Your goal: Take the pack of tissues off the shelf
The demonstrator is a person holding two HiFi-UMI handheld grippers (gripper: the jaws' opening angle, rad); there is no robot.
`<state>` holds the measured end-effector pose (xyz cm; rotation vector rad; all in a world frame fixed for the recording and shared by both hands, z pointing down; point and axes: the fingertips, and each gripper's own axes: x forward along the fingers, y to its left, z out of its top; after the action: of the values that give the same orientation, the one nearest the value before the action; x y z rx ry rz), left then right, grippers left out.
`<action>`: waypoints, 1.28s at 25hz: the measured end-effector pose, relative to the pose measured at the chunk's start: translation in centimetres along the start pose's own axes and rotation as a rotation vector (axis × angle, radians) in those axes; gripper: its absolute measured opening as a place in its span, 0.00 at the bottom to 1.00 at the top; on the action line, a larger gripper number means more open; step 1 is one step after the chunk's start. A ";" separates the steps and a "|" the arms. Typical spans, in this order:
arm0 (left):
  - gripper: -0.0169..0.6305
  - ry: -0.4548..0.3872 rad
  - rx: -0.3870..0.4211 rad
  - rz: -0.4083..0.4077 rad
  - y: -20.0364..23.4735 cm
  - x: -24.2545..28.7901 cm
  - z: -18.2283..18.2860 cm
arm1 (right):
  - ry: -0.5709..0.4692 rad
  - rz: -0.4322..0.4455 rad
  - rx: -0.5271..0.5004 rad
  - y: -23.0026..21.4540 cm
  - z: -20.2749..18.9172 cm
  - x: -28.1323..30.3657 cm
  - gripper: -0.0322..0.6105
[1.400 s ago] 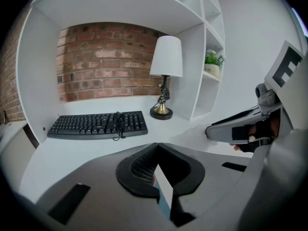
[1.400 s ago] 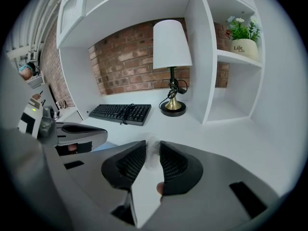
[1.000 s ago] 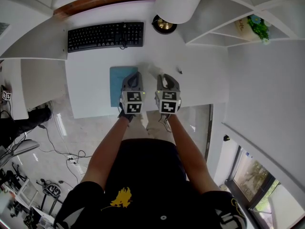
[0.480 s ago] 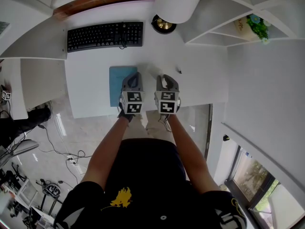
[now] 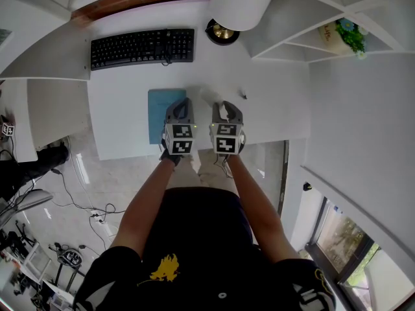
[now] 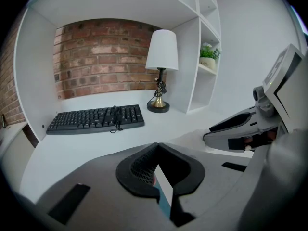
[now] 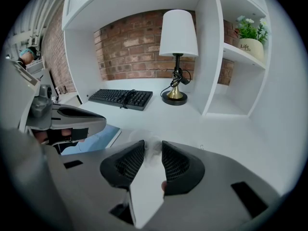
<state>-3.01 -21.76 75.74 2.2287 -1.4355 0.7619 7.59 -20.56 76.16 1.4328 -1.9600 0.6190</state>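
Left gripper [image 5: 182,102]: jaws closed, tips together, by blue pack [image 5: 159,112].
Right gripper [image 5: 224,106]: jaws just opening, only desk [image 5: 272,109] between.

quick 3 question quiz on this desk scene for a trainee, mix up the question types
1. True or false: the potted plant stands on the desk beside the keyboard.
2. Pick one. The table lamp stands: A on top of the keyboard; B between the keyboard and the shelf unit; C up on the shelf unit.
3. Short answer: what colour is the pack of tissues, and what does it lie on?

Key
1. False: it stands on the shelf unit.
2. B.
3. Blue; it lies on the desk, in front of the keyboard.
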 end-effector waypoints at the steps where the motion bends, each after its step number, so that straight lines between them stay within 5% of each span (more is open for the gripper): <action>1: 0.05 0.000 -0.001 0.000 0.0 0.0 0.0 | 0.003 -0.005 -0.003 0.0 -0.1 0.0 0.23; 18: 0.05 0.021 -0.011 -0.003 0.0 0.2 -0.8 | 0.035 -0.049 -0.026 -0.7 -0.4 0.2 0.27; 32: 0.05 -0.061 0.010 -0.007 0.8 -1.3 4.1 | -0.005 -0.084 -0.007 -1.8 2.2 -1.5 0.07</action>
<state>-3.17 -23.58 71.74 2.2816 -1.4543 0.7060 9.17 -21.66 73.60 1.5053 -1.8933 0.5711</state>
